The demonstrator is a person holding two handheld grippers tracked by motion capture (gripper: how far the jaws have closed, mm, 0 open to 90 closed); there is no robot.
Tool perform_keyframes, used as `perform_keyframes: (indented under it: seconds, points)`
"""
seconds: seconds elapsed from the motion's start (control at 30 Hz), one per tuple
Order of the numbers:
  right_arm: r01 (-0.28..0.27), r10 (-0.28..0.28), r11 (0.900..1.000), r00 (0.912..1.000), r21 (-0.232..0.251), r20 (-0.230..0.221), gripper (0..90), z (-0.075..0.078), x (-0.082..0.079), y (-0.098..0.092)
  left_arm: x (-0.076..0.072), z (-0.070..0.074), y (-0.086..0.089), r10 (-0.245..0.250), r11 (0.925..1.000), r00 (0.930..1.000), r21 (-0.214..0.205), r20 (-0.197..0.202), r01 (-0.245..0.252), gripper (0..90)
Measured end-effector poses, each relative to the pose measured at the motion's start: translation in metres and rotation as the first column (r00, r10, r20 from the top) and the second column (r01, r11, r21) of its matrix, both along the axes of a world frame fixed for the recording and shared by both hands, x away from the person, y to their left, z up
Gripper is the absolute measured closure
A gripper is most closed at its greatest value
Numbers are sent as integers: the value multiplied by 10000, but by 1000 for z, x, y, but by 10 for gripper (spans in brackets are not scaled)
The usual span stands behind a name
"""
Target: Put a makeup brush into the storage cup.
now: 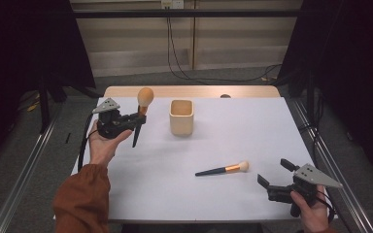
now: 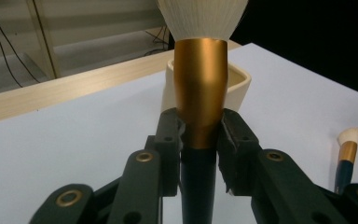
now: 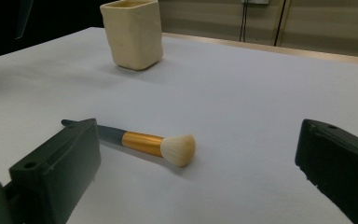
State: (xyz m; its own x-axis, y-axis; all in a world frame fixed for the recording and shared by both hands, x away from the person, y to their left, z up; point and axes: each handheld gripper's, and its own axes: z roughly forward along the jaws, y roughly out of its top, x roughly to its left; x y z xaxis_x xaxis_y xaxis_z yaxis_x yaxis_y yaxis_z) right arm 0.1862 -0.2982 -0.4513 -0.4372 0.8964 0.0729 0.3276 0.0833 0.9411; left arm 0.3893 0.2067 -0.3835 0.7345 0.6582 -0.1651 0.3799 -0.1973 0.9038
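The white table carries a cream square cup near its far middle, standing upright and open at the top. The left gripper hangs left of the cup, above the table, its jaws clamped on a large brush at the base of the gold ferrule where it meets the dark handle; the brush stands bristles up, handle pointing down. The right gripper sits at the near right corner with its jaws wide apart and nothing between them. Just beyond it a small brush lies flat on the table, well apart from the cup. Both brushes look light and stiff in the handle, with smooth, likely slippery metal ferrules and soft bristles that would splay if pinched, so the handle is probably the better hold.
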Motion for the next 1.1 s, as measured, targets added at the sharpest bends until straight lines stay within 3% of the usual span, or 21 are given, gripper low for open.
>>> perform_keyframes:
  seconds: [0.17, 0.43, 0.63, 1.1]
  points:
    - [-16, 16, 10000, 10000, -8, 1, 0, 0, 0, 0, 1, 6, -5, 6, 10000, 9994, 17, 335, -6, 714]
    - [7, -7, 10000, 10000, -13, 17, 0, 0, 0, 0, 6, 16, -16, -107, 9991, 9983, -408, 574, 131, 714]
    - [-6, 6, 10000, 10000, 30, 19, 0, 0, 0, -1, 10, 23, -21, -239, 9987, 9952, -433, 952, 281, 713]
    - [25, -25, 10000, 10000, 43, 33, 0, 0, 0, -1, 21, 39, -31, -256, 9953, 9918, -893, 1250, 370, 713]
